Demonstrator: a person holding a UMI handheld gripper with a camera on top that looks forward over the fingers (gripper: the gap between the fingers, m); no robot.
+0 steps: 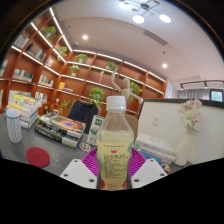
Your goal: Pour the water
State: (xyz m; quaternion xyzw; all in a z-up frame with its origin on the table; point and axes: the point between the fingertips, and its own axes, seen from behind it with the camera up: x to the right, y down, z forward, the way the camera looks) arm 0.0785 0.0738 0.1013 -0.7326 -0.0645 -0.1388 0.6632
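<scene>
I see the clear plastic bottle with a white cap and pale yellowish liquid (pixel 116 135) in the lower centre of the frame, standing between the jaws. The two pink pads (pixel 92 162) sit against its lower body on either side, so I read the gripper (pixel 114 163) as closed to about bottle width and gripping it; the bottle's base is hidden, so I cannot tell whether it rests on the table (pixel 55 160) or is lifted.

The bottle's long axis runs vertically, cap toward the top of the frame, with a slight lean at most. The cap appears to be on.

Procedure for the step in hand, as I judge it: keep the grip low and firm, hold the axis upright during transport, and tilt only once the mouth is over a receiver. I do not see an obvious receiving cup; a white patterned cup-like container (pixel 13 124) stands at the left edge, and a red round coaster (pixel 37 156) lies lower left. Confirm the cap is removed before tilting.
</scene>
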